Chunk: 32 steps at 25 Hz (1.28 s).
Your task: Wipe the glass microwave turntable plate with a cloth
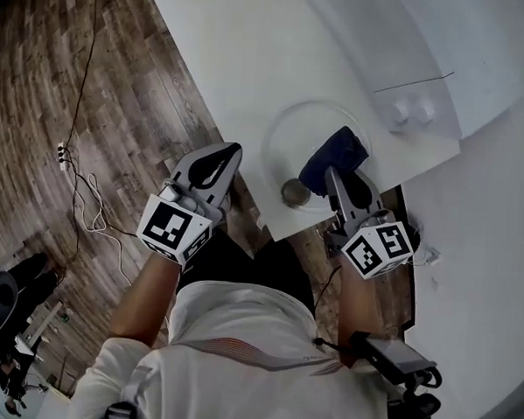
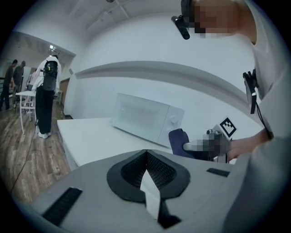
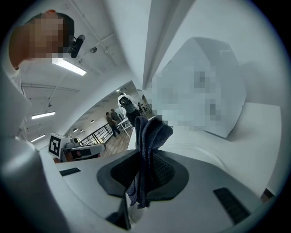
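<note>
Pinches a dark blue cloth (image 3: pixel 152 132) in the right gripper (image 3: pixel 143 154), jaws clamped on a bunched fold, with cloth sticking out past the pads on both sides. Holds that cloth over the glass plate (image 1: pixel 288 131), around its 5 o'clock part; cannot tell whether touching. Lies flat on the white table (image 1: pixel 243 63), that plate, near the front edge, at 1 o'clock from the middle of the head view. Holds the left gripper (image 1: pixel 233 150) at 9 o'clock of the plate, right at the table edge, jaws pressed together on nothing. Small round grey piece (image 1: pixel 295 193) at the plate's 7 o'clock rim. White microwave (image 1: pixel 411 46) at 1 o'clock of the plate, two knobs (image 1: pixel 401 113) on its near corner. Wood floor (image 1: pixel 92 108) at 9 o'clock of the table.
</note>
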### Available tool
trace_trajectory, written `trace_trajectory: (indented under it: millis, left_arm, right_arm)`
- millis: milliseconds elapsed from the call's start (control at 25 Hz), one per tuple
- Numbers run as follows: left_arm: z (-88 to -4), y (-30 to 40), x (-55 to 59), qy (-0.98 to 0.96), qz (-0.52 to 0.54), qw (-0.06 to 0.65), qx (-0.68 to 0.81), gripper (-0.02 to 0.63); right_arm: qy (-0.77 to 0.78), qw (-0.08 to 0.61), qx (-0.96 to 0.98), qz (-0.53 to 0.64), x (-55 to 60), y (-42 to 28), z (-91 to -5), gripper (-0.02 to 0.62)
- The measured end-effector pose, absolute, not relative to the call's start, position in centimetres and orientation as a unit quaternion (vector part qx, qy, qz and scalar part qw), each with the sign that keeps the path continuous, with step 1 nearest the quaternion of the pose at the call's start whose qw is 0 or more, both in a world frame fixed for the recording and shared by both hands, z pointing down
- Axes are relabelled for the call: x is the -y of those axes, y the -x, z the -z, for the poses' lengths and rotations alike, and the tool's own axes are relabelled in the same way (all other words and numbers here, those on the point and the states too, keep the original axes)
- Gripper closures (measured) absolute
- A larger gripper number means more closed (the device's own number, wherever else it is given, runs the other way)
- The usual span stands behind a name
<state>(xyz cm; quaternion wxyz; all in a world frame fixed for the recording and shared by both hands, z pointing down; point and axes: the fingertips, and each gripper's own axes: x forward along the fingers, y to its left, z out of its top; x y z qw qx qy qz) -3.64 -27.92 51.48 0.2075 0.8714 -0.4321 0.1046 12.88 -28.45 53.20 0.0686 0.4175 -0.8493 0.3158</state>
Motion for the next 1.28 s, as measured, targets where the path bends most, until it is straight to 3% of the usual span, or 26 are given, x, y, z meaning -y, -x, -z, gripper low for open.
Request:
trace_trajectory:
  millis: [480,920,1280]
  left_arm:
    - [-53.2,6.1,25.9,-0.854,-0.11,0.234,0.452,0.595]
    - [-53.0,5.3,25.2,-0.858,-0.105,0.243,0.441,0.595]
    - [-52.8,4.8,25.1,-0.861,-0.106,0.247,0.432,0.595]
  right_arm:
    - [-0.32,0.125,0.867,-0.361,31.1,-2.9,-58.1,0.534]
    - [-0.361,0.181,0.831,-0.382,33.4,-3.8,-61.0,0.534]
    - [-0.388,0.183,0.806,-0.408,34.3,-6.0,-61.4,0.534]
